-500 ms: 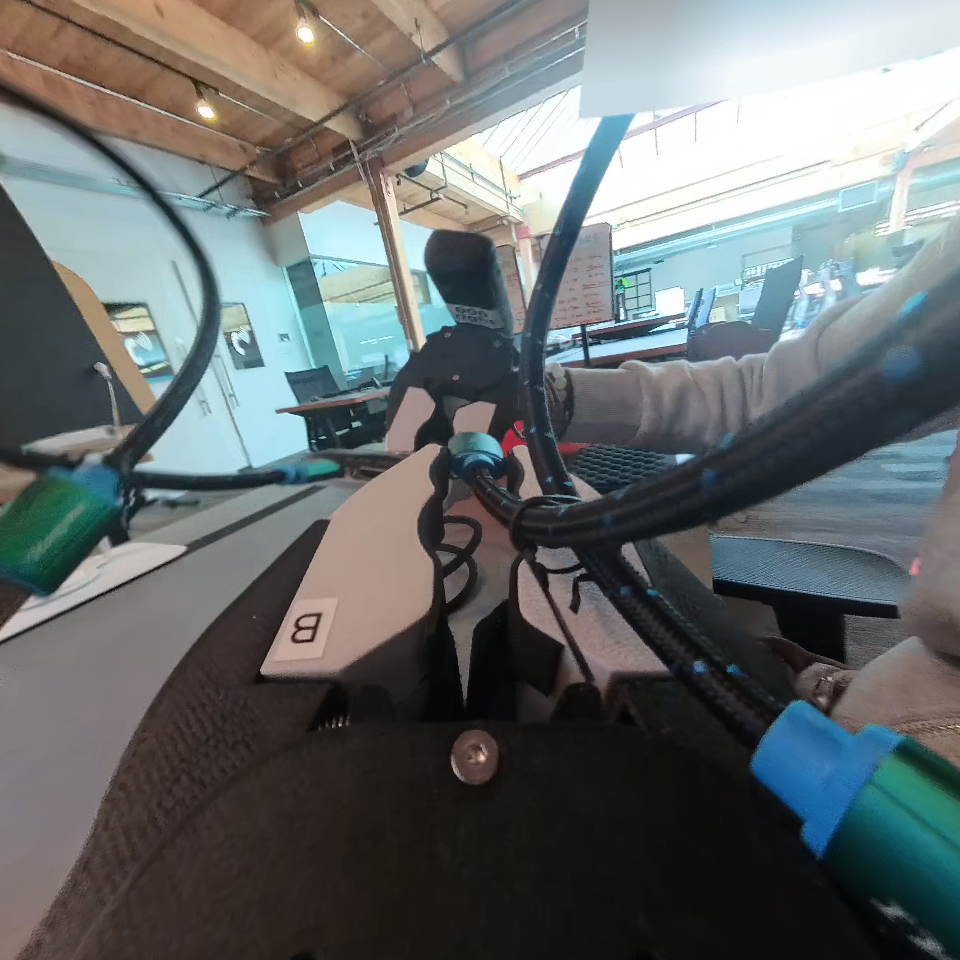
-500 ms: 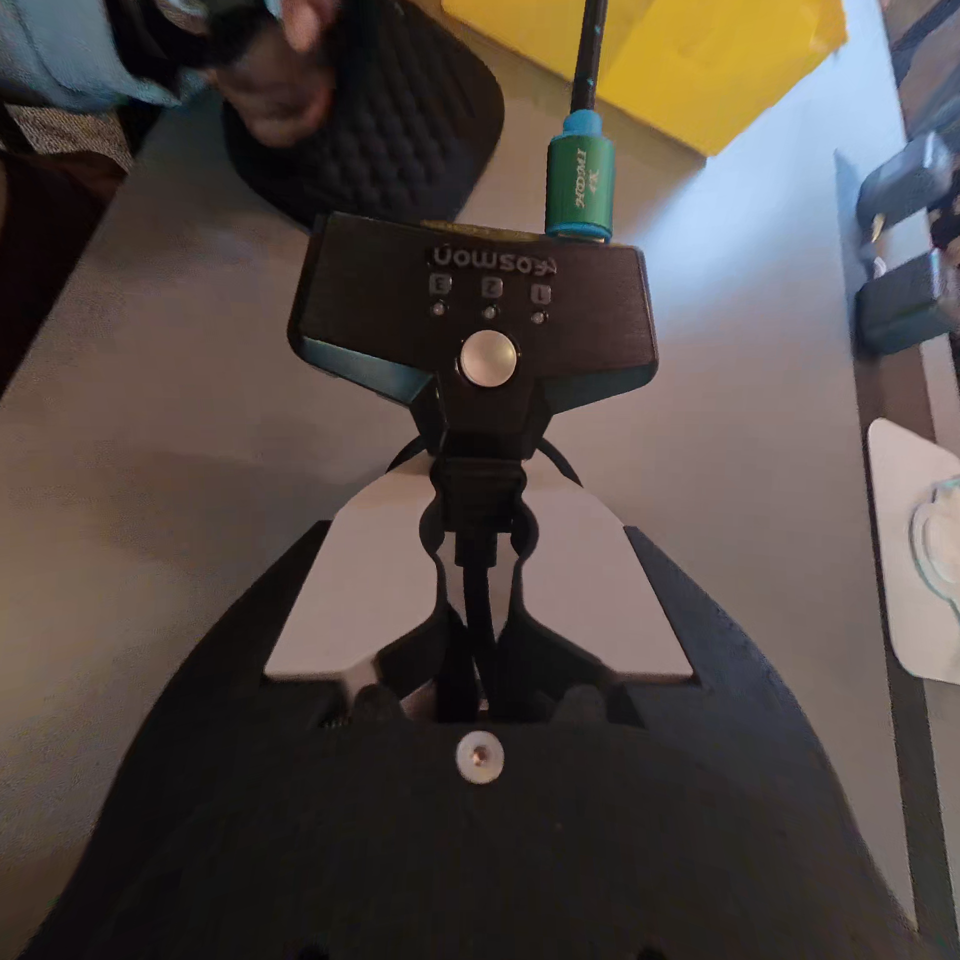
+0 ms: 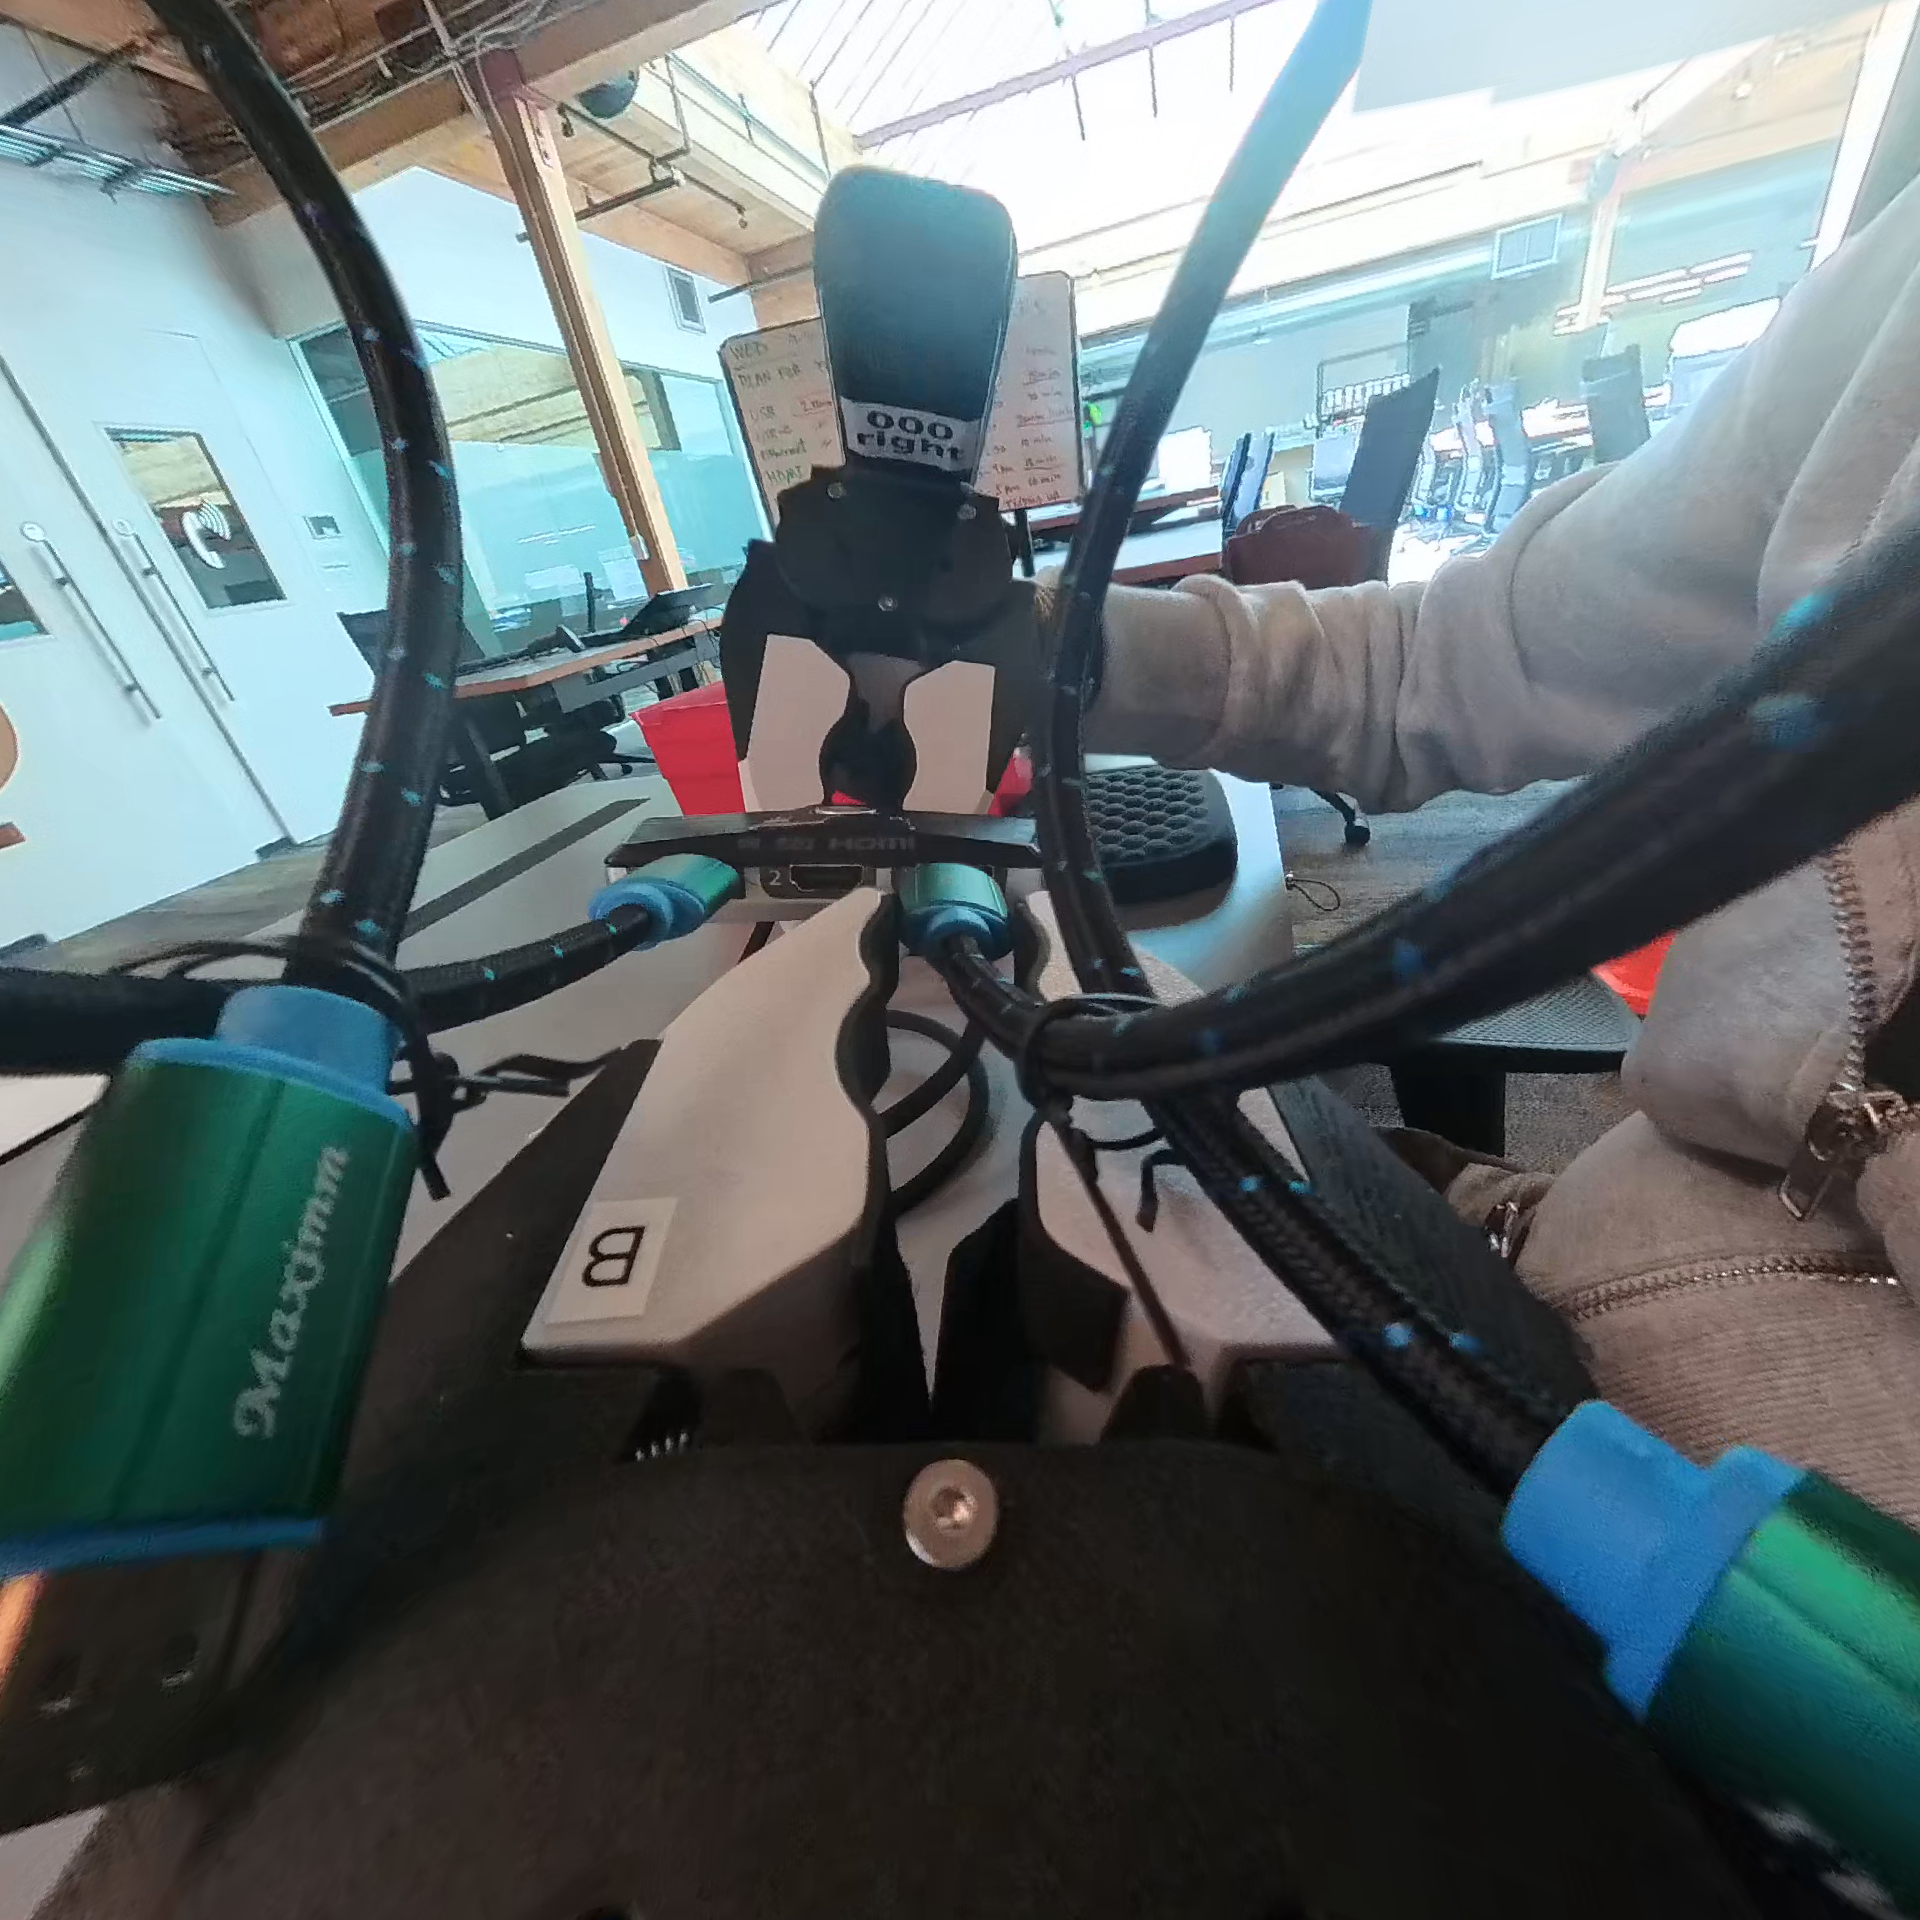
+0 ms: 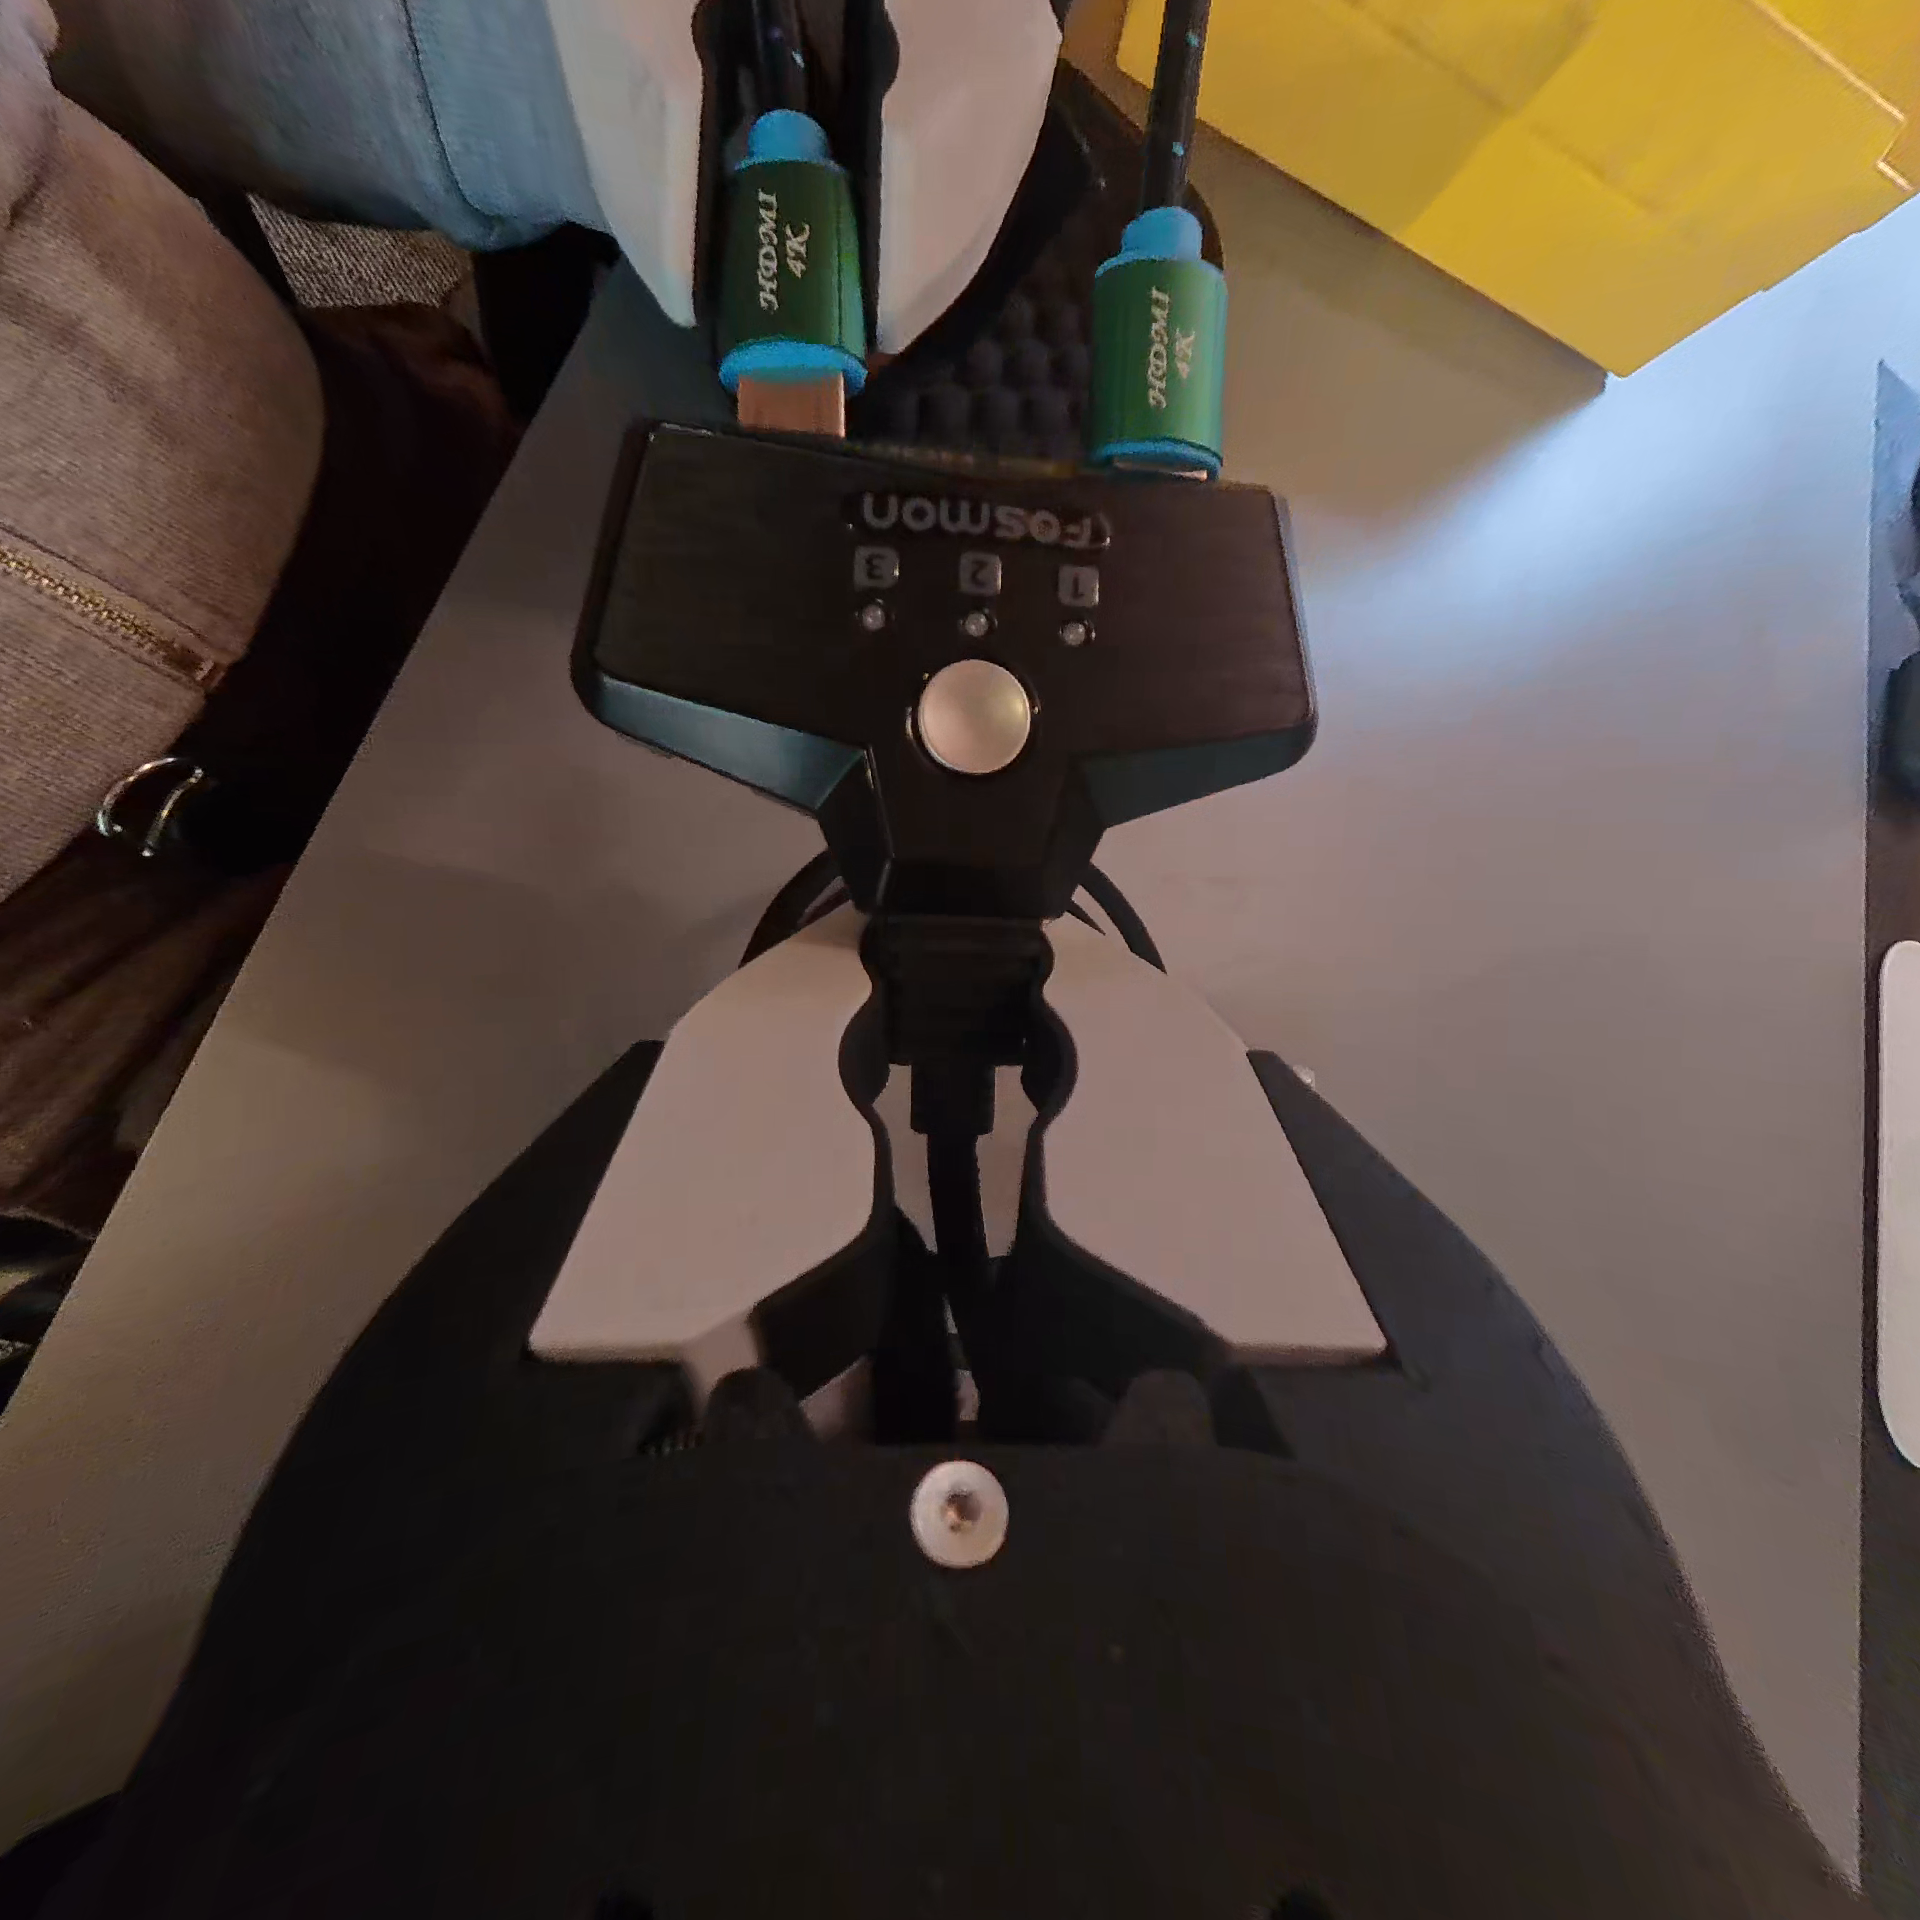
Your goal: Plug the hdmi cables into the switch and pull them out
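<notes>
On the tabletop [image 4: 1455, 727], right claw [image 4: 956, 997] grips the switch's [image 4: 945, 613] pigtail; left claw [image 4: 795, 208] clamps 1 of 2 green plugs [image 4: 792, 272], tip entering a port.

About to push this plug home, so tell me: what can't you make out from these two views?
- Right wrist view: how deep the held plug sits; the switch top edge hides its port.
- Left wrist view: same port, hidden behind the plug body and the left tool.
- Right wrist view: left tool's grip, cut off by the top edge.
- Left wrist view: near connector, blurred.
</notes>
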Demonstrator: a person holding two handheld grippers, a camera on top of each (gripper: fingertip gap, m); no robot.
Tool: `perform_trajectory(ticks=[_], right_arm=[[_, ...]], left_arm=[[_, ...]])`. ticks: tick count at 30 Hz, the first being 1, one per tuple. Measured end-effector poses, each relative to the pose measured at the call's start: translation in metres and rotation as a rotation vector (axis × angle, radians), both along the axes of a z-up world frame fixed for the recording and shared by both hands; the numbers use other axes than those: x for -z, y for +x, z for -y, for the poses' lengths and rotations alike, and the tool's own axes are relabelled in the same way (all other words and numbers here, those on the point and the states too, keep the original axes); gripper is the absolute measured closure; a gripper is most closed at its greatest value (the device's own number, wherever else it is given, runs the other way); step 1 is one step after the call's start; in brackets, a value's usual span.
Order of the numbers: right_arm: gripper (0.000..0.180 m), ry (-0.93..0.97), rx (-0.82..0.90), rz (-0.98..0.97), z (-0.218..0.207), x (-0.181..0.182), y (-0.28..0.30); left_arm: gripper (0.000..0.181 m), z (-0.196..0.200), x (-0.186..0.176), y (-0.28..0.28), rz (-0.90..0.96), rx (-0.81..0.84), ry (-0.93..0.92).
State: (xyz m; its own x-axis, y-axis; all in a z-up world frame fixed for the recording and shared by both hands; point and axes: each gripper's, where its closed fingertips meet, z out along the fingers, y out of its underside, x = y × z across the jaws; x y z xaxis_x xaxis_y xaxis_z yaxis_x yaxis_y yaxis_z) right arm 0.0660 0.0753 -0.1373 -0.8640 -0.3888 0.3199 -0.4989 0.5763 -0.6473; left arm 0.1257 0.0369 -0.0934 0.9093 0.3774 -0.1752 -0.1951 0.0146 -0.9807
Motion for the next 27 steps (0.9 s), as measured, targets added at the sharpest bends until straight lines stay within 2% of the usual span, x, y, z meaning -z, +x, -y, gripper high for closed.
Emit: perform_trajectory(ticks=[12,19,27], right_arm=[[0.158,0.037,0.081,-0.088,-0.005,0.001,-0.013],[0.159,-0.004,0.056,-0.062,0.005,-0.002,-0.004],[0.155,-0.056,0.08,-0.075,0.012,-0.007,-0.008]], left_arm=[[0.16,-0.002,0.007,-0.01,0.09,-0.021,-0.031],[0.161,-0.001,0.003,-0.003,0.057,0.016,-0.001],[0.16,0.0,0.001,-0.004,0.012,-0.027,0.008]])
